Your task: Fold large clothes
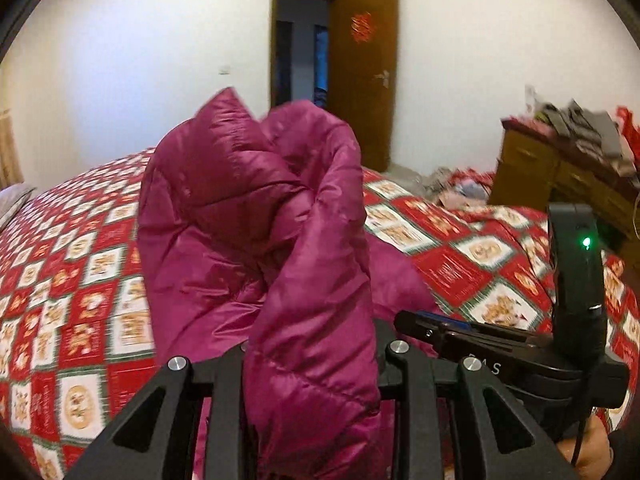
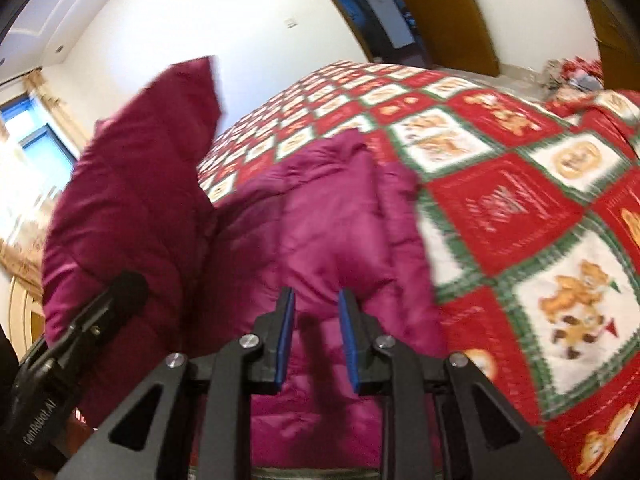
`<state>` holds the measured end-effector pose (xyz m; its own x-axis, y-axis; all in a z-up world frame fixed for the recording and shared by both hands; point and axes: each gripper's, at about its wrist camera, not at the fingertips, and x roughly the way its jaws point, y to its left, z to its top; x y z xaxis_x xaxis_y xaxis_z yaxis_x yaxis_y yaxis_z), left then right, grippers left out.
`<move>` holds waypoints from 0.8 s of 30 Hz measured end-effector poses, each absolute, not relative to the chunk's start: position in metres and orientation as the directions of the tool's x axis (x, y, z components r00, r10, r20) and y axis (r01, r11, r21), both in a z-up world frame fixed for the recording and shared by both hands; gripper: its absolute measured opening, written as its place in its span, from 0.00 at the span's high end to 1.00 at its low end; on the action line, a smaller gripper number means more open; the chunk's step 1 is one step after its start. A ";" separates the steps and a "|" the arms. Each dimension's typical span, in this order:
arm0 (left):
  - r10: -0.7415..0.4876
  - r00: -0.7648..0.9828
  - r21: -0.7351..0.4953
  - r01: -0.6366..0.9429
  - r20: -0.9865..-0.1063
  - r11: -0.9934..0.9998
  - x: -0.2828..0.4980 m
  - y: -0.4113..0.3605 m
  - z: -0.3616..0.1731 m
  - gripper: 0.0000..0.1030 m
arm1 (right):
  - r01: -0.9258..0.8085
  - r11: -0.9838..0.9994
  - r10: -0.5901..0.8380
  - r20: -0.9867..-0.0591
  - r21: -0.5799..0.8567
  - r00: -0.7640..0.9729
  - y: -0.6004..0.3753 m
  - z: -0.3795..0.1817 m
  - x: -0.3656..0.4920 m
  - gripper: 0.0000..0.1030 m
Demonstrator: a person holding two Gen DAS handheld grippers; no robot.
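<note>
Bed (image 1: 472,264), red-and-white bear-print cover, filled both views. Magenta quilted jacket (image 1: 248,208) lay bunched across it, one part lifted high toward 12 o'clock, the rest trailing on the cover.

Left claw (image 1: 310,364) was clamped on a thick fold of jacket; its pads were buried in fabric. Right claw (image 2: 316,344) had blue pads (image 2: 286,344) apart, no fabric visibly pinched between them, jacket lying just beyond at 12 o'clock.

Risks, as judged: slick puffy shell could slide out of the left grip under its own weight; a one-sided hold would let the lifted part flop and crease unevenly; blur suggests haste.

Writing: "GenRobot.AI" on the left claw's body at 8 o'clock in the right view; partial "AS" on the other. Door (image 1: 360,76) bore a red paper emblem, unreadable.
</note>
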<state>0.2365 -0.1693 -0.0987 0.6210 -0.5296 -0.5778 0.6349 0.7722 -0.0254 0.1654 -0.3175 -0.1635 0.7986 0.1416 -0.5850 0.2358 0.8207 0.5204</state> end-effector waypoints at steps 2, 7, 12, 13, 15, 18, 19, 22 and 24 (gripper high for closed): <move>-0.529 0.604 -0.010 0.653 -0.596 0.757 0.234 -0.182 -0.105 0.73 | 0.240 0.816 0.144 -0.585 0.527 0.798 -0.322 -0.165 0.165 0.76; -0.514 0.577 0.004 0.667 -0.634 0.745 0.232 -0.202 -0.121 0.73 | 0.244 0.819 0.141 -0.594 0.519 0.792 -0.325 -0.170 0.164 0.82; -0.500 0.550 -0.021 0.658 -0.669 0.753 0.240 -0.206 -0.133 0.73 | 0.231 0.798 0.175 -0.581 0.556 0.795 -0.340 -0.180 0.159 0.84; -0.498 0.544 -0.024 0.659 -0.675 0.752 0.241 -0.207 -0.137 0.73 | 0.226 0.798 0.179 -0.579 0.558 0.796 -0.340 -0.180 0.157 0.84; -0.493 0.540 -0.018 0.662 -0.682 0.750 0.241 -0.210 -0.142 0.73 | 0.216 0.797 0.187 -0.572 0.563 0.799 -0.343 -0.179 0.152 0.84; -0.473 0.550 0.021 0.667 -0.689 0.745 0.239 -0.215 -0.147 0.73 | 0.212 0.810 0.176 -0.572 0.546 0.801 -0.347 -0.176 0.148 0.84; -0.462 0.557 0.040 0.667 -0.690 0.744 0.237 -0.217 -0.149 0.73 | 0.211 0.814 0.174 -0.575 0.541 0.799 -0.347 -0.176 0.147 0.84; -0.430 0.581 0.097 0.664 -0.691 0.741 0.234 -0.223 -0.155 0.73 | 0.213 0.815 0.178 -0.583 0.539 0.793 -0.348 -0.180 0.149 0.84; -0.420 0.594 0.118 0.660 -0.687 0.742 0.233 -0.224 -0.157 0.73 | 0.216 0.810 0.183 -0.586 0.545 0.789 -0.349 -0.182 0.150 0.84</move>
<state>0.2335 -0.2236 -0.1572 0.5937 -0.4195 -0.6867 0.6604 0.7417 0.1178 0.1495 -0.3489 -0.1821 0.7893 0.1834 -0.5859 0.2161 0.8103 0.5447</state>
